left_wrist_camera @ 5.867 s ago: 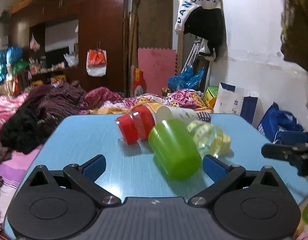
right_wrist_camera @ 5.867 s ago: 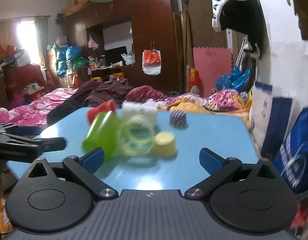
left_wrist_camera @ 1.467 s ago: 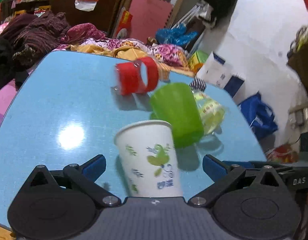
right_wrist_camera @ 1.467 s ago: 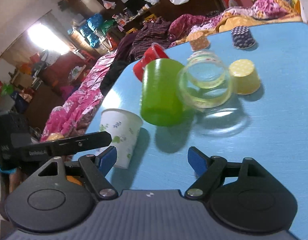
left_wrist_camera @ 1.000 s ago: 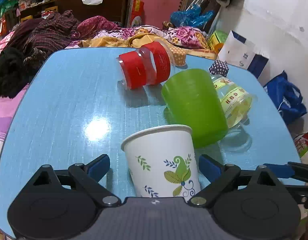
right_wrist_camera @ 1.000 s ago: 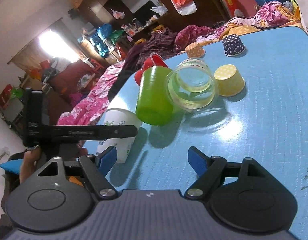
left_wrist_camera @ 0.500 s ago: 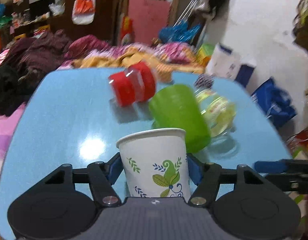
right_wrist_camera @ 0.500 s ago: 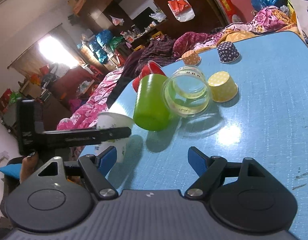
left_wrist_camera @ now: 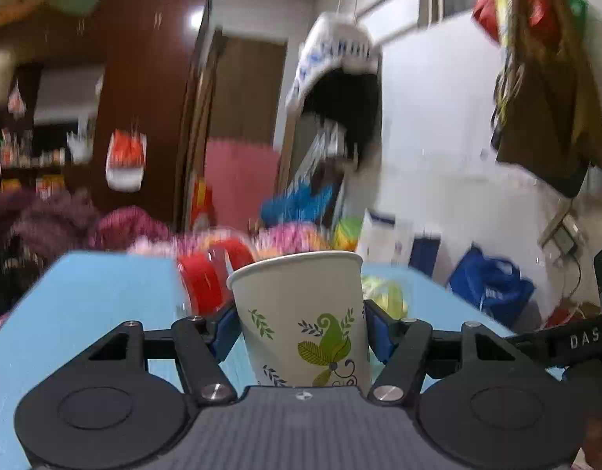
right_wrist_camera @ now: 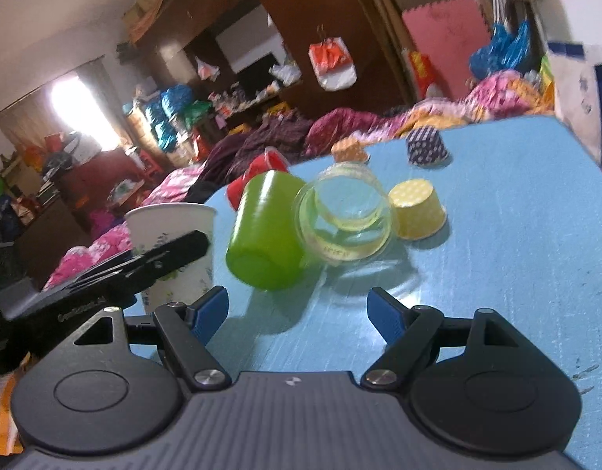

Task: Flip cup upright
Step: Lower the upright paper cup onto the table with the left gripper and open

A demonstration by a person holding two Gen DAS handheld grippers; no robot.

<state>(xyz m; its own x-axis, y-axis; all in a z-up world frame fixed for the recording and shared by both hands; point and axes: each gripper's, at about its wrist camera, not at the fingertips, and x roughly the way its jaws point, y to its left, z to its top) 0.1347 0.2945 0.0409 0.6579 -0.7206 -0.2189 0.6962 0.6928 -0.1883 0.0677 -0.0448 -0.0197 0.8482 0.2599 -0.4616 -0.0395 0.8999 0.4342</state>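
Note:
My left gripper is shut on a white paper cup with green leaf print, held upright with its mouth up. The cup also shows in the right wrist view near the table's left edge, with the left gripper's finger across it. My right gripper is open and empty, low over the blue table, just short of a green cup lying on its side. Whether the paper cup touches the table is hidden.
A clear jar lies on its side against the green cup. A red jar lies behind. Yellow, orange and dark dotted small cups stand mouth down farther back. Clothes pile behind the table.
My left gripper has closed on the paper cup and its view has tilted up toward the room. My right gripper has moved closer to the green cup and jar.

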